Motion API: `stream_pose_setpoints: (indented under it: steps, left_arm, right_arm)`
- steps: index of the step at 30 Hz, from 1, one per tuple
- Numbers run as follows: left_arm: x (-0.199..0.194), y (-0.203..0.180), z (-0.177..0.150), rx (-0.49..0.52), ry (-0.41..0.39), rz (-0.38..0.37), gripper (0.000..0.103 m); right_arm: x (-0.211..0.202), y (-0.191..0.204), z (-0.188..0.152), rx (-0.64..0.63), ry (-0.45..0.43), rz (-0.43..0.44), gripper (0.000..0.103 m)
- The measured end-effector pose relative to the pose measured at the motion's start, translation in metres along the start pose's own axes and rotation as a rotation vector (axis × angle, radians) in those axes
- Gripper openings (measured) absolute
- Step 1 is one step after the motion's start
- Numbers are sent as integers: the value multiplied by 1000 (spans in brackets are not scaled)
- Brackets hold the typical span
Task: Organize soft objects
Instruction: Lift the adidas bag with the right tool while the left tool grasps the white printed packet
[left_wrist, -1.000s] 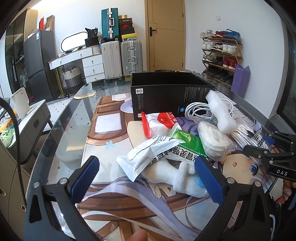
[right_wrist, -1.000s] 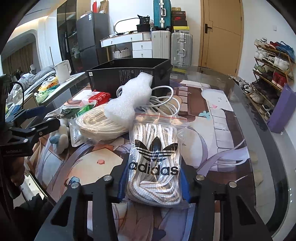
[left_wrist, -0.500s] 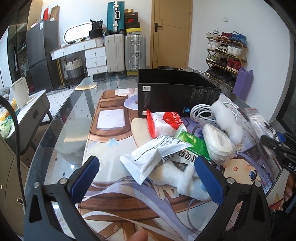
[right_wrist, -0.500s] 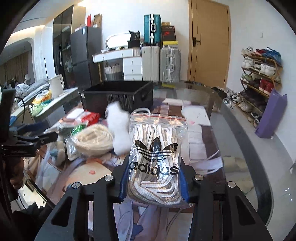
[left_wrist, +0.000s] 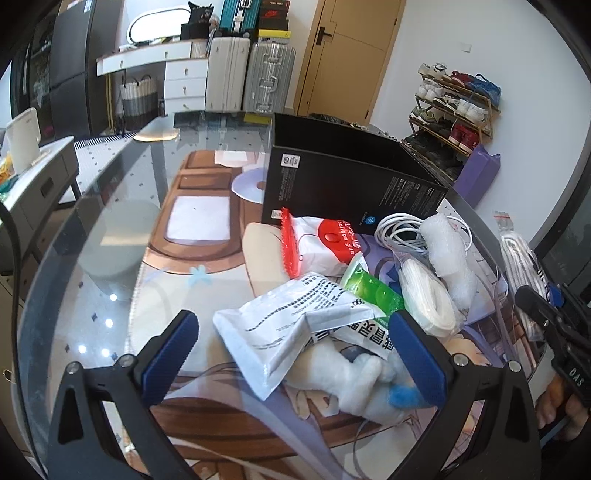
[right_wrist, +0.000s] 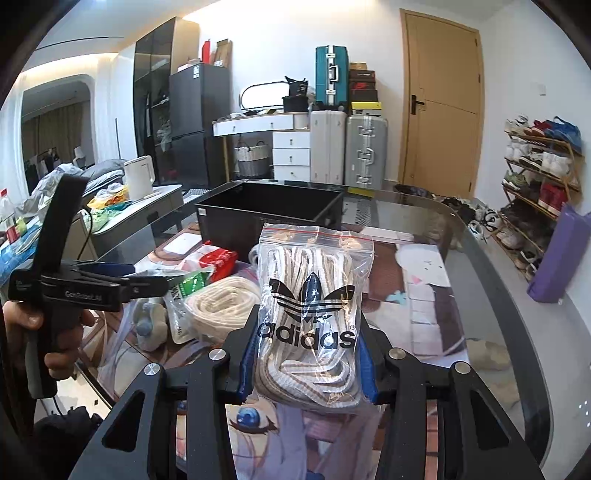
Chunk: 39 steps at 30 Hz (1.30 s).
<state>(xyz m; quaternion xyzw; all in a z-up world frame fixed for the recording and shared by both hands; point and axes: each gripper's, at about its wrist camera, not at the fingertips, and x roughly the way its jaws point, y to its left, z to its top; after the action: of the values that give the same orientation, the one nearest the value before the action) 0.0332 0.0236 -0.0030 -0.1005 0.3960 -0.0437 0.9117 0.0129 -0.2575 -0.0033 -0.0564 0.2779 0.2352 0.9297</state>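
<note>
My right gripper (right_wrist: 307, 363) is shut on a clear zip bag of striped laces with an Adidas logo (right_wrist: 310, 317) and holds it above the table; the bag also shows in the left wrist view (left_wrist: 519, 258). My left gripper (left_wrist: 291, 350) is open, its jaws on either side of a white printed pouch (left_wrist: 284, 328) and a white plush toy (left_wrist: 354, 384). An open black box (right_wrist: 269, 210) stands behind the pile; it also shows in the left wrist view (left_wrist: 347, 184). The pile holds a red and white pack (left_wrist: 325, 243), a green packet (left_wrist: 373, 291), a bag of cream cord (left_wrist: 428, 295) and foam wrap (left_wrist: 450, 258).
A glass table (left_wrist: 110, 229) with a printed mat carries everything. A coiled white cable (left_wrist: 399, 229) lies by the box. Suitcases (right_wrist: 347, 147), a dresser and a shoe rack (right_wrist: 539, 177) stand behind. The left gripper's body (right_wrist: 74, 288) is at the left of the right wrist view.
My right gripper has lifted the bag of laces off the table and up toward the black box. My left gripper has moved forward over the white pouch and plush toy.
</note>
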Motion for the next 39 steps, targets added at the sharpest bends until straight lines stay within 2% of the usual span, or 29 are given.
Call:
stream_pose_setpoints:
  steps: [6, 11, 16, 18, 19, 21, 24, 28, 30, 33, 39]
  left_arm:
    - [11, 5, 4, -58, 38, 5, 103]
    - [13, 6, 6, -69, 39, -1, 100]
    - [10, 9, 6, -72, 25, -9, 87]
    - [10, 10, 5, -65, 24, -1, 72]
    - [8, 11, 5, -66, 20, -2, 70]
    - [7, 14, 4, -74, 16, -10, 52]
    - [6, 17, 4, -70, 14, -5, 45]
    - [3, 15, 5, -37, 3, 9, 47]
    - [2, 10, 5, -3, 3, 22, 68]
    - [0, 3, 8, 37, -12, 38, 79]
    - [3, -7, 13, 98, -16, 46, 79]
  right_arm:
    - [6, 10, 3, -19, 0, 24, 44]
    - [10, 14, 4, -30, 0, 35, 44]
    - [13, 14, 3, -32, 1, 42, 44]
    - [15, 14, 4, -34, 3, 43, 44]
    - [15, 14, 4, -33, 2, 44, 44]
    - [15, 15, 3, -33, 3, 46, 44]
    - [16, 17, 3, -38, 3, 49, 44]
    - [16, 18, 4, -43, 3, 52, 44]
    - [16, 18, 4, -42, 3, 52, 44]
    - [17, 18, 5, -43, 4, 55, 44]
    - [17, 19, 6, -47, 3, 61, 44]
